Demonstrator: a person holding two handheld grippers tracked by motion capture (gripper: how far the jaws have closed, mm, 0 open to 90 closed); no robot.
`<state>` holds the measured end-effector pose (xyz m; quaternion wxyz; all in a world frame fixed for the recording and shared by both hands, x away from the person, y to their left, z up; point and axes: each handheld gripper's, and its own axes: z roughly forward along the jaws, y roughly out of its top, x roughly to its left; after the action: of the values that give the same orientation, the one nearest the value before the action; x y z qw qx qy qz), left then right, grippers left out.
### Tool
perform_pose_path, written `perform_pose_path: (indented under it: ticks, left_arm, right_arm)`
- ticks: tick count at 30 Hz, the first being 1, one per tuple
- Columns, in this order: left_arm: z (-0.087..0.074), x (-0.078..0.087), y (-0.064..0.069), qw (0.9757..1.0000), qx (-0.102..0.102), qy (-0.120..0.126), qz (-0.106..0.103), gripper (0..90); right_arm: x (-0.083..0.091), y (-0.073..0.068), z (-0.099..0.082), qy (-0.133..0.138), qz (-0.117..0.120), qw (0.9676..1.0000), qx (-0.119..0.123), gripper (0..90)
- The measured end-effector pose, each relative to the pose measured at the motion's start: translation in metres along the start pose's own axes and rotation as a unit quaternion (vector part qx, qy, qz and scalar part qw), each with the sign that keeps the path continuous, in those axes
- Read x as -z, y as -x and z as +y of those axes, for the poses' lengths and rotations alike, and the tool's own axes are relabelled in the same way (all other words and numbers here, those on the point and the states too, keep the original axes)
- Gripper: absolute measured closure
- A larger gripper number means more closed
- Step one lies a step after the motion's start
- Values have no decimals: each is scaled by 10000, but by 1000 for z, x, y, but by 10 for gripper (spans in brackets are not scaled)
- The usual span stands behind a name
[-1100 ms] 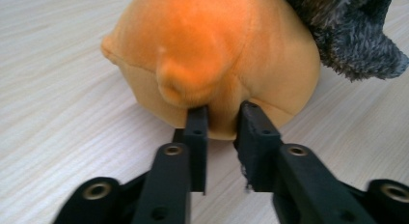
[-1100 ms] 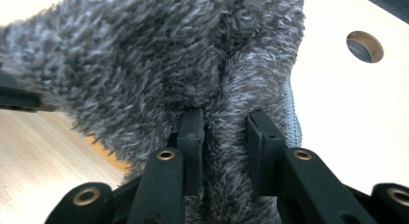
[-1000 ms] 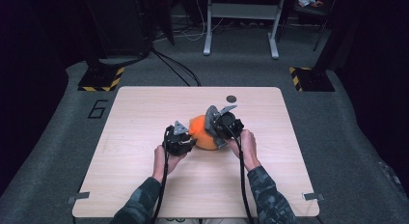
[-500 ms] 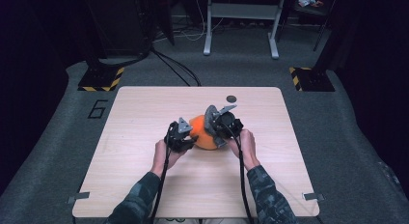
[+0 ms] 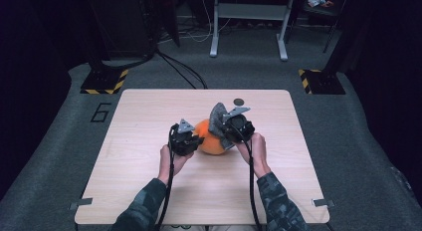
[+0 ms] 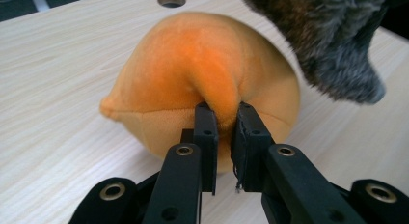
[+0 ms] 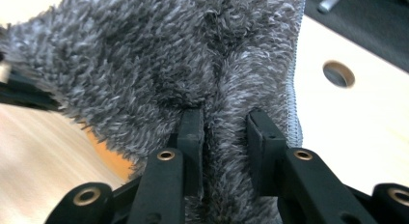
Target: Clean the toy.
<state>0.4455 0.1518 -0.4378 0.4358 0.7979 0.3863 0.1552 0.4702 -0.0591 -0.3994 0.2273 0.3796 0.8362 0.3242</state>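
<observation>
two hand-held grippers, left hand-held gripper (image 6: 223, 119) pinching orange plush (image 6: 193, 74), right hand-held gripper (image 7: 225, 125) clamping grey cloth (image 7: 159, 50)

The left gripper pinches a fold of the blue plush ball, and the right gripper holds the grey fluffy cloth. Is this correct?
Not quite: the round plush ball is orange, not blue, as the left gripper view shows. The left gripper pinches its fold, and the right gripper holds the grey fluffy cloth.

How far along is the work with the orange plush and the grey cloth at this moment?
Done: both grips look set. The left gripper has just been closing and pinches a fold of the orange plush; the right gripper is shut on the grey fuzzy cloth. In hand: the cloth is draped against the plush on the table. Left: whatever follows, wiping or separating them, can't be told.
</observation>
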Motion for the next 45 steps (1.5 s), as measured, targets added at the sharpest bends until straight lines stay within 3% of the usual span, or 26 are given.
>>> perform_pose_path:
  ticks: [3, 7, 11, 13, 23, 28, 31, 36, 40, 45]
  left_arm:
    - [2, 1, 3, 10000, 28, 7, -91, 814]
    - [1, -2, 3, 10000, 33, -75, 9, 809]
    - [-3, -5, -4, 9999, 120, -97, 68, 805]
    - [-4, -5, -5, 9998, 130, -104, 77, 804]
    - [-9, -8, -10, 9997, 214, -51, 80, 796]
    - [-10, -8, -10, 9997, 220, -37, 88, 796]
    - [-11, -9, -11, 9997, 237, -37, 87, 796]
    - [-12, -8, -13, 9996, 256, -40, 103, 796]
    - [-12, -8, -13, 9995, 275, -28, 124, 795]
    - [-12, -8, -13, 9996, 271, -10, 109, 794]
  right_arm:
    - [2, -7, 6, 90, 40, 9999, 90, 703]
    - [-11, -12, 7, -101, -57, 9995, 291, 703]
    - [-19, -10, 2, -184, 15, 9998, 120, 703]
    - [-21, -7, -2, -212, 38, 9997, 145, 703]
    - [-32, 7, -25, -660, 4, 9977, -159, 705]
    - [-43, 14, -37, -924, -32, 9953, -291, 706]
    - [-52, 16, -44, -1159, -31, 9920, -494, 706]
    - [-65, 22, -55, -1381, 1, 9891, -503, 705]
    - [-53, 26, -50, -1234, -60, 9904, -625, 705]
    - [-25, 24, -25, -693, -124, 9967, -413, 705]
